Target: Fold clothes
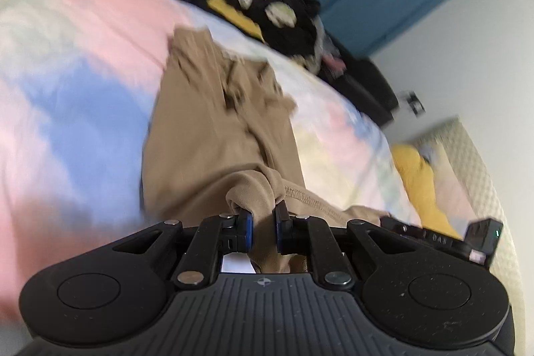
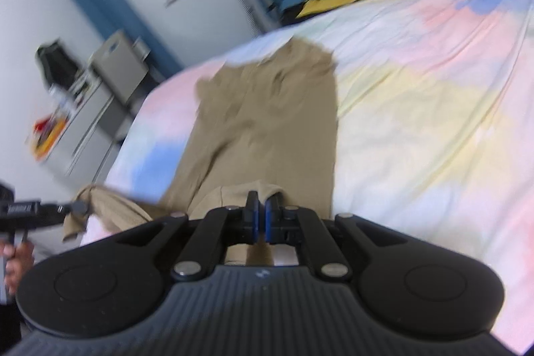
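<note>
Left gripper (image 1: 262,216): my jaws are clamped on a bunched fold of the tan trousers' (image 1: 213,129) near hem.
Right gripper (image 2: 261,209): my jaws are pressed together on another pinch of that same near end.
Tan trousers: near end raised in my jaws, the rest trailing away toward the far edge of the bed (image 2: 417,95).
Bed: pastel tie-dye sheet in pink, blue and yellow.
Clothes pile (image 1: 283,12): dark heap beyond the bed's far edge.
Hand (image 2: 16,259): wrapped round the left gripper's handle.

Blurred characters resembling "0A3" show on the right gripper (image 1: 437,237); lettering on the left gripper (image 2: 20,209) is unreadable.
</note>
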